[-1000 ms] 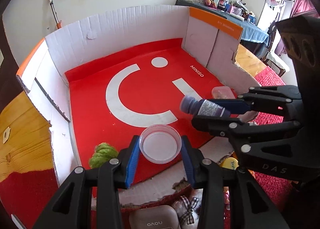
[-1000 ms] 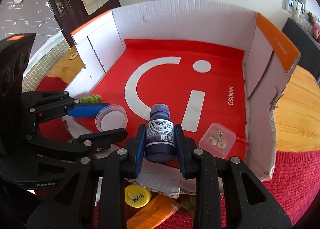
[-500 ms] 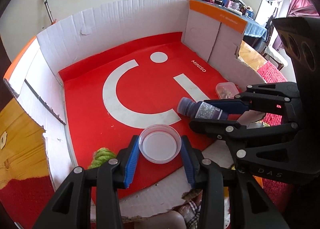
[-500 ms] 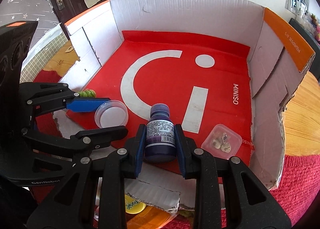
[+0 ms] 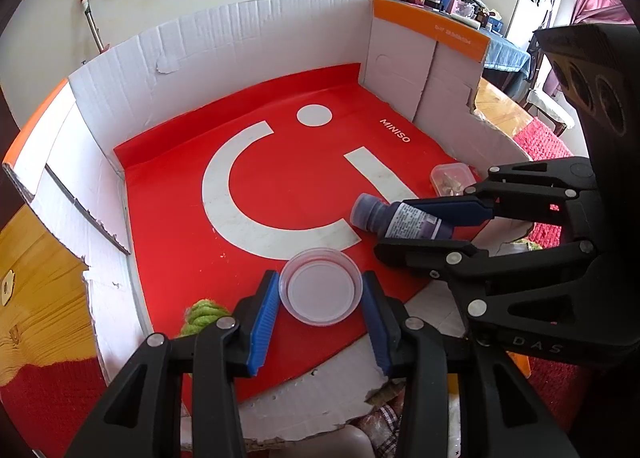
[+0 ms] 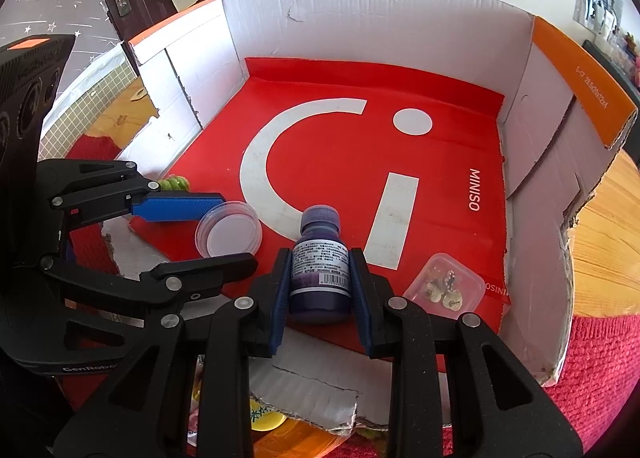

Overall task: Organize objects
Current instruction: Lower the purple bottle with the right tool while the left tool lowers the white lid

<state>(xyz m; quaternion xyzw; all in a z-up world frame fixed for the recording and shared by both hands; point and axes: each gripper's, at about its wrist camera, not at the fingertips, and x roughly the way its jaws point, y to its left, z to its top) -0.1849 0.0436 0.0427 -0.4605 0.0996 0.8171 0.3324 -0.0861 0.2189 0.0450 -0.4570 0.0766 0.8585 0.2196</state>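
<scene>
A cardboard box (image 5: pixel 240 41) (image 6: pixel 380 17) with a red floor and white walls fills both views. My left gripper (image 5: pixel 320 286) (image 6: pixel 236 230) is shut on a clear round container (image 5: pixel 321 288) (image 6: pixel 228 232) over the near left of the floor. Just to its right, my right gripper (image 6: pixel 320 258) (image 5: pixel 392 223) is shut on a dark purple bottle (image 6: pixel 320 270) (image 5: pixel 400 217), cap pointing into the box. I cannot tell whether either object touches the floor.
A small clear square tub (image 6: pixel 444 286) (image 5: pixel 450 177) with small bits inside lies in the near right corner. A green knitted thing (image 5: pixel 202 314) (image 6: pixel 174 181) sits at the near left. A yellow cap (image 6: pixel 262 414) lies outside the torn front wall. Wooden table (image 6: pixel 608 238) and red cloth (image 6: pixel 592 378) surround the box.
Both grippers keep their grips. The views have edged slightly further over the box's front edge; otherwise nothing has moved.
</scene>
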